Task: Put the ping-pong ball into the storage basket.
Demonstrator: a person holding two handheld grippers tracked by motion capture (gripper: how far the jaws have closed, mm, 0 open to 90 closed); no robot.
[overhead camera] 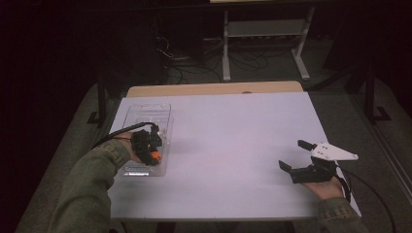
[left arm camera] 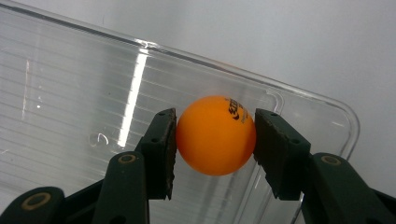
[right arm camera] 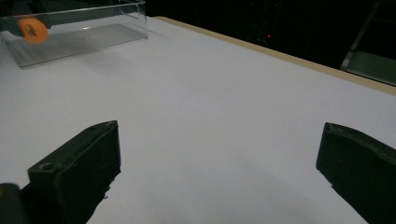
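Orange ping-pong ball (left arm camera: 215, 135) sits pinched between the left gripper (left arm camera: 215, 144) jaws, right over the clear ribbed plastic tray (left arm camera: 70, 93) at the white table's (overhead camera: 233, 141) left side. Right gripper (overhead camera: 297, 156) hangs wide open over bare tabletop.

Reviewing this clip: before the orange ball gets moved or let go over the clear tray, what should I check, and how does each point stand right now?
1. Left hand-held gripper shut on the orange ball: ok.
2. Ball centred between the pads: ok.
3. Ball over the clear tray: ok.
4. Ball resting on the tray floor or lifted: cannot tell.
5. Right hand-held gripper open, away from the tray: ok.
6. White table between the two free of objects: ok.
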